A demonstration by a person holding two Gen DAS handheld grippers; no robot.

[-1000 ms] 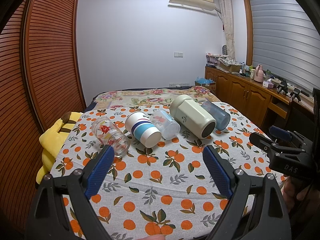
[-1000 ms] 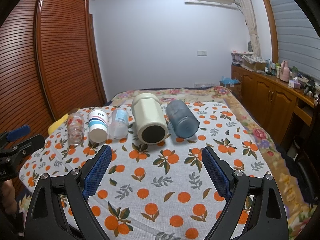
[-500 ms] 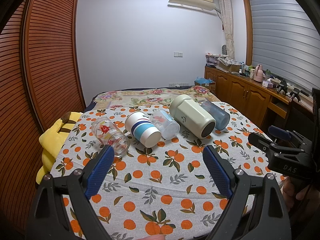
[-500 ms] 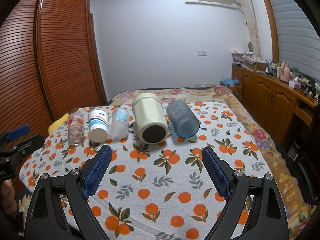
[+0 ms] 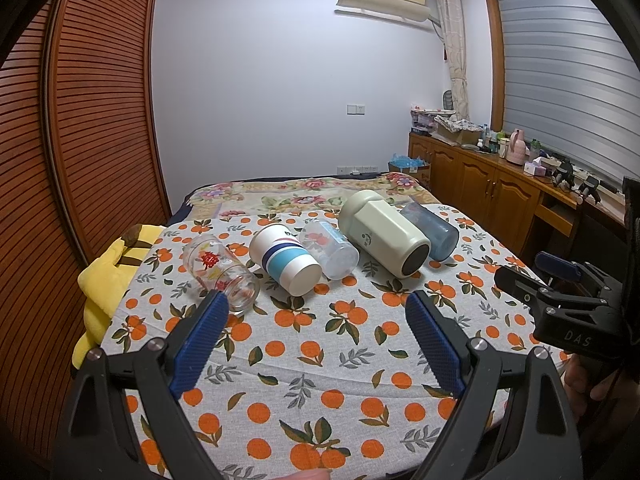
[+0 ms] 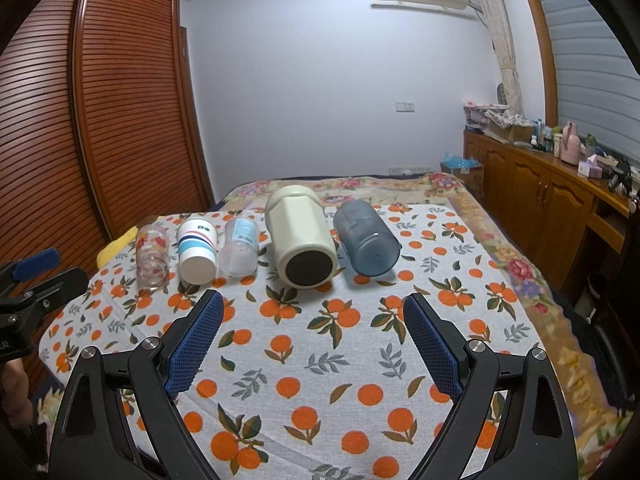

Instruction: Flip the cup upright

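Cups lie sideways in a row at twelve o'clock; left gripper and right gripper both gape wide, holding nothing.

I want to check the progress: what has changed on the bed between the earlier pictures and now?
Nothing visibly changed. All five cups lie on their sides in the same row, from the glass cup to the blue cup. The left tool and right tool remain open and empty, short of the cups.
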